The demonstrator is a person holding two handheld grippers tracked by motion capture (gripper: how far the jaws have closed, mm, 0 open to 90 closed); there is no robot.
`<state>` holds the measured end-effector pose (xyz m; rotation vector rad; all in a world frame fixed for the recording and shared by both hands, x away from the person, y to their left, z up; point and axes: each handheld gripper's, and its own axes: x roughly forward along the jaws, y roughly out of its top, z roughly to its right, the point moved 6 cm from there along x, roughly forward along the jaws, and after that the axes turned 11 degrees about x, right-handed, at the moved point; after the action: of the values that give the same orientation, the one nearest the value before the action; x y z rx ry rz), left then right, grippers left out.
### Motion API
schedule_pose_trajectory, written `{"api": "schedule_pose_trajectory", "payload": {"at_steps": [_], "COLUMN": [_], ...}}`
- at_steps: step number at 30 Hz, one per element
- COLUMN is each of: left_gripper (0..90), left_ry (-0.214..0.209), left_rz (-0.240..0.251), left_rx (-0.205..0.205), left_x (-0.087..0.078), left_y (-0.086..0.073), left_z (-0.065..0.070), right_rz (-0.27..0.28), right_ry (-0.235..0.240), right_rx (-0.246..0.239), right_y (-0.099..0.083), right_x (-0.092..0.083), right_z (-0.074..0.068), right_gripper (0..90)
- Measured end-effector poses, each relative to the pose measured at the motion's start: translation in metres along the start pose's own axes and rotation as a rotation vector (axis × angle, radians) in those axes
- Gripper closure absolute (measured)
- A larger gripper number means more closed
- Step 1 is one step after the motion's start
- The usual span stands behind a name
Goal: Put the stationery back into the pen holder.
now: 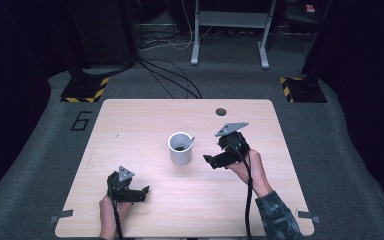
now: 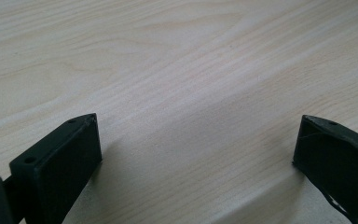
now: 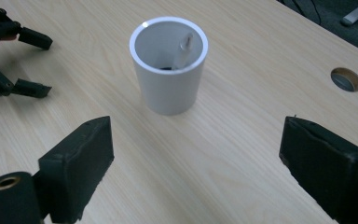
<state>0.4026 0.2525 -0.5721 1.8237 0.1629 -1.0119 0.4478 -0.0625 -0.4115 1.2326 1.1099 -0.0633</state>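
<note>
Your left gripper sits low over the counter near its near edge, jaws spread wide with nothing but bare wood between them. Your right gripper hovers further in, toward the right edge, jaws likewise parted and empty. The white cup stands just beyond it at the counter's middle, apart from both jaws, with a thin stick leaning inside.

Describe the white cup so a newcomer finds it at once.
Start at the light wooden table. Near its middle, between the two hand-held grippers, stands the white cup, upright and open-topped. It is the table's one pale cylinder, with a thin stick leaning inside it.
</note>
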Motion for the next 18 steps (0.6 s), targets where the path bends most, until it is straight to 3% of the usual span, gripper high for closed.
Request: {"api": "schedule_pose_trajectory", "payload": {"at_steps": [10,14,18], "left_gripper": [0.8,0.7,0.7], "left_ry": [0.0,0.0,0.0], "left_rz": [0.0,0.001,0.002], "left_rx": [0.0,0.0,0.0], "left_x": [0.0,0.0,0.0], "left_y": [0.0,0.0,0.0], "left_z": [0.0,0.0,0.0], "right_rz": [0.006,0.002,-0.005], "right_ry": [-0.053,-0.073,-0.081], "right_rx": [0.053,0.069,0.122], "right_y": [-0.051,-0.073,-0.098], "right_x": [-0.008,-0.003,0.005], "right_z": [0.014,0.019,0.027], "right_gripper": [6.6,6.5,6.4]}}
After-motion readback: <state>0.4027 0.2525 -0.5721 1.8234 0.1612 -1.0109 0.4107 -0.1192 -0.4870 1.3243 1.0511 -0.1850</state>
